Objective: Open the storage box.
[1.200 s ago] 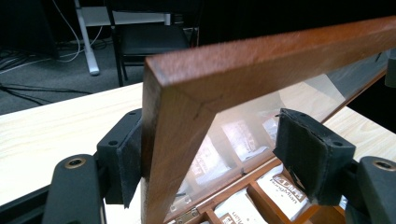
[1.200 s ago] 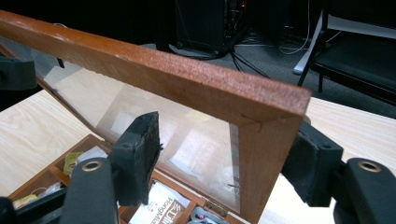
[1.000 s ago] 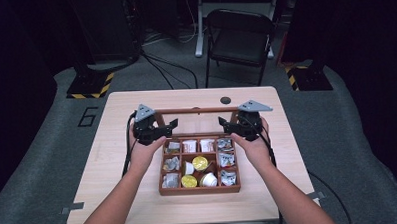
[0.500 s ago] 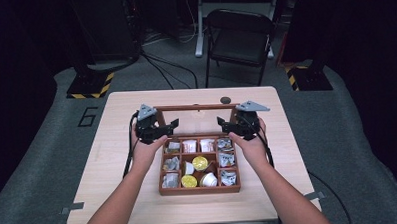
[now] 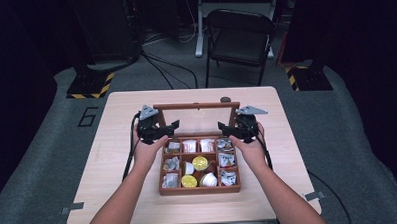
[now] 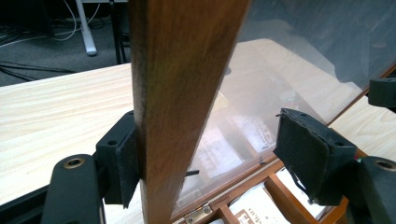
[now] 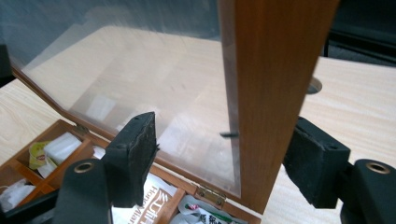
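Observation:
A wooden box (image 5: 199, 190) with several compartments of tea sachets and gold-topped cups (image 5: 200, 163) sits mid-table, its glass-paned lid (image 5: 196, 106) raised. My left gripper (image 5: 168, 129) straddles the lid's left side rail (image 6: 177, 93). One pad (image 6: 127, 163) touches the wood and the other stands well apart, so it is open (image 6: 210, 158). My right gripper (image 5: 226, 127) straddles the right side rail (image 7: 275, 93). Its jaws have just been closing with the rail between them, but the inner pad (image 7: 137, 149) is still off the glass, so it is open (image 7: 224, 158).
The light wooden table (image 5: 126, 114) has bare room on both sides of the box and behind the lid. A small dark round spot (image 5: 225, 99) lies behind the lid. A folding chair (image 5: 239, 38) stands beyond the far edge.
Both hands have sunk slightly toward the box along the lid's side rails. The lid's top rail has shifted a little farther back.

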`<state>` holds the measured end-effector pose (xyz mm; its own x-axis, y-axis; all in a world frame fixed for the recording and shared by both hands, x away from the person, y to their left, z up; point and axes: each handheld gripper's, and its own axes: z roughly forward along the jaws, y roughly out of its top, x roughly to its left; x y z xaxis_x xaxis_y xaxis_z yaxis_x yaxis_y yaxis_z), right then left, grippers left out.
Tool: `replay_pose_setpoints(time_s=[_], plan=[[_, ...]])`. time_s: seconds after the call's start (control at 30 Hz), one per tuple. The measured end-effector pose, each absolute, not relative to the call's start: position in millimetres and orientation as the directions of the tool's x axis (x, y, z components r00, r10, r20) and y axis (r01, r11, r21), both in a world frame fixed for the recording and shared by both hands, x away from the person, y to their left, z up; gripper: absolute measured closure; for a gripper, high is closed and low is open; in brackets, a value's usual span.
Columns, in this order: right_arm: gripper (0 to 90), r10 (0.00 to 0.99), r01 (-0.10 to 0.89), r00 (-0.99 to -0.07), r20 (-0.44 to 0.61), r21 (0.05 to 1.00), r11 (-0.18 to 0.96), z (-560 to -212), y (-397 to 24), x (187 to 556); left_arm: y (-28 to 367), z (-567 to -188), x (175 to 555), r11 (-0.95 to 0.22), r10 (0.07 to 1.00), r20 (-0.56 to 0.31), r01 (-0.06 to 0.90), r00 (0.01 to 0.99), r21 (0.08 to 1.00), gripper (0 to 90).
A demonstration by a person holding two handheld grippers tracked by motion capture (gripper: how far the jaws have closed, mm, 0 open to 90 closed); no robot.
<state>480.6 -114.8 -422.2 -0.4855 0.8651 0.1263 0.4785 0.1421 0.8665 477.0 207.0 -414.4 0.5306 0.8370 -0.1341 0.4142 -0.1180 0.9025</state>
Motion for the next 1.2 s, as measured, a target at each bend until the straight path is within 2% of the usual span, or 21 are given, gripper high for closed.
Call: replay_pose_setpoints(time_s=[0.2, 0.33, 0.67, 1.2], plan=[[32.1, 0.858, 0.492, -0.492, 0.147, 0.86, 0.135, -429, -117, 484, 209, -418, 479, -0.136, 0.833, -0.13, 0.427, 0.537, 0.894, 28.6], [32.6, 0.859, 0.483, -0.492, 0.145, 0.866, 0.13, -428, -117, 484, 209, -423, 478, -0.088, 0.838, -0.156, 0.41, 0.523, 0.908, 28.9], [34.5, 0.859, 0.474, -0.493, 0.14, 0.871, 0.13, -428, -117, 489, 210, -442, 484, -0.065, 0.841, -0.187, 0.438, 0.508, 0.897, 30.5], [33.3, 0.864, 0.472, -0.483, 0.143, 0.873, 0.119, -433, -116, 491, 210, -454, 490, -0.082, 0.834, -0.189, 0.454, 0.519, 0.887, 29.8]])
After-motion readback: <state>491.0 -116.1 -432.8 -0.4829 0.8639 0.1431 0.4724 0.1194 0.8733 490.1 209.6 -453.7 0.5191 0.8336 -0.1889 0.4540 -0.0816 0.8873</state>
